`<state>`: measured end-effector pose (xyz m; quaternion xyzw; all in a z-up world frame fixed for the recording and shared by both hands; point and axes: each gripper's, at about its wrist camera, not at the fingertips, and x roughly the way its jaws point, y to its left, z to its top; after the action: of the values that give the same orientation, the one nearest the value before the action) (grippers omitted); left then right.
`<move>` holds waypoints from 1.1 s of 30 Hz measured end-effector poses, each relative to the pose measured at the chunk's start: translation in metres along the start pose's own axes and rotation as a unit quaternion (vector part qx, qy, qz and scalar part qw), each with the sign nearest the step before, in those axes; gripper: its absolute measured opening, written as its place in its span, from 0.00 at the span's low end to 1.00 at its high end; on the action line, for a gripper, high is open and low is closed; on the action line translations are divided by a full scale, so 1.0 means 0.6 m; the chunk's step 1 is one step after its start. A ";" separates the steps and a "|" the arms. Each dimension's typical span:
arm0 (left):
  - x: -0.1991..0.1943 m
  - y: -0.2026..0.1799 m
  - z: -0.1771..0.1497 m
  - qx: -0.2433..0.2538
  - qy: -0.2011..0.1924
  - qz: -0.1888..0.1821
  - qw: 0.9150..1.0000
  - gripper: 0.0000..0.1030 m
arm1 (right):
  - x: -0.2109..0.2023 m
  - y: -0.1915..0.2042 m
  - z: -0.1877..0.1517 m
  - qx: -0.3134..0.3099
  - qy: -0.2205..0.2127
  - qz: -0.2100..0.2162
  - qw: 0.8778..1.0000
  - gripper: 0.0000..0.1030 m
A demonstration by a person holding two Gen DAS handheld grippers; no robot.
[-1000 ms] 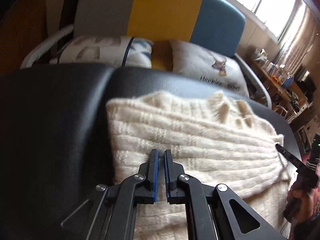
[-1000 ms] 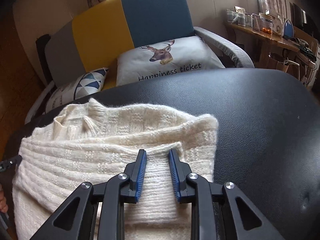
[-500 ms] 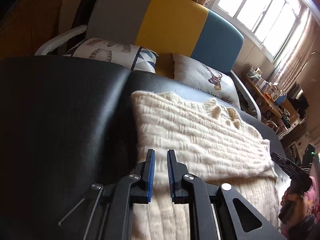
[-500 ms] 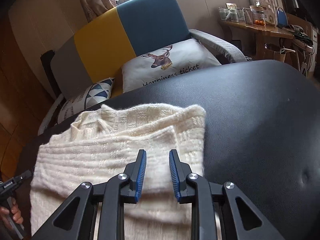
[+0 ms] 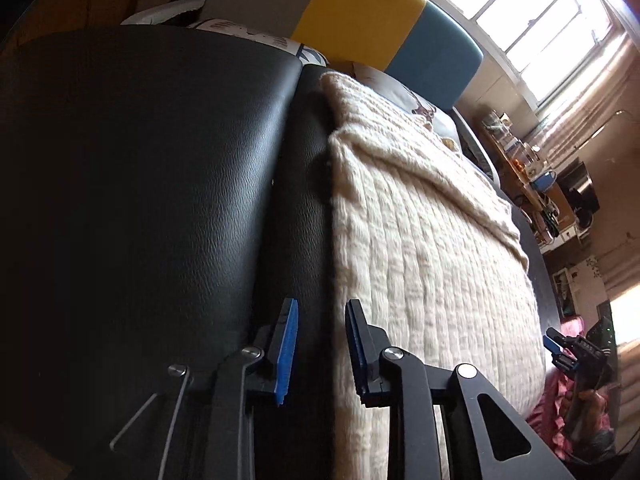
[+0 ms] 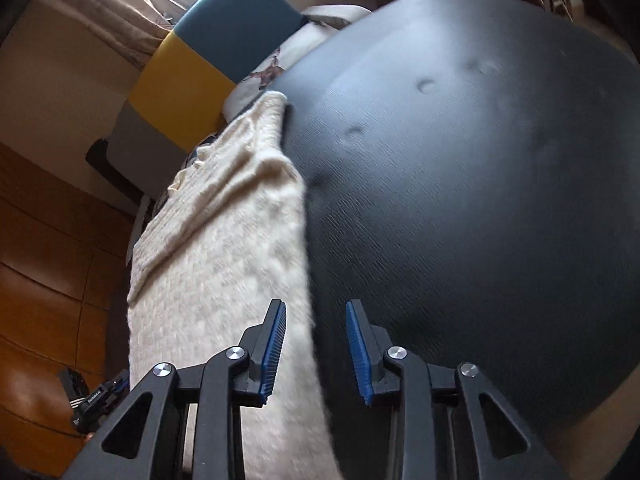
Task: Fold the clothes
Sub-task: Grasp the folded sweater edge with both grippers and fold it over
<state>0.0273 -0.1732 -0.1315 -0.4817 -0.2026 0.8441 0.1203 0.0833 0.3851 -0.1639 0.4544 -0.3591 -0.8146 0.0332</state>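
Bare black padded surface [image 5: 160, 200] is seen from 9 to 12 o'clock of the left gripper [image 5: 320, 344], unobstructed. The cream sweater [image 5: 420, 240] fills 12 to 3 o'clock. For the right gripper [image 6: 316, 348], open surface is offered at 12 to 3 o'clock.

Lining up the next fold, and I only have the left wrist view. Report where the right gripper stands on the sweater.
Observer: The right gripper has its jaws open, straddling the right edge of the sweater.
Operator: Tell me what lies beyond that edge.
Observer: Black padded surface, marked with a few small dents.
Operator: Confirm whether that edge is gripped.
Observer: Not gripped; the jaws stand well apart around it.
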 end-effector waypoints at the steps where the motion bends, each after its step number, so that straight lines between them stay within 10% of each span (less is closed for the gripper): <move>1: -0.003 -0.002 -0.009 0.004 0.005 -0.005 1.000 0.25 | -0.008 -0.013 -0.015 0.008 0.010 0.015 1.000 0.33; 15: -0.033 -0.015 -0.065 0.040 0.039 -0.066 0.996 0.49 | 0.027 -0.021 -0.073 0.034 0.110 0.195 0.974 0.33; 24: -0.040 -0.041 -0.095 0.091 0.054 -0.088 0.991 0.53 | 0.051 0.031 -0.090 -0.013 0.158 0.196 0.968 0.33; 33: -0.041 -0.031 -0.096 0.037 0.084 -0.120 0.988 0.53 | 0.073 0.046 -0.095 0.022 0.146 0.210 0.967 0.33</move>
<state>0.0897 -0.1533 -0.1306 -0.5181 -0.2166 0.7870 0.2555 0.0938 0.3168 -0.1970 0.4835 -0.4552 -0.7061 0.2456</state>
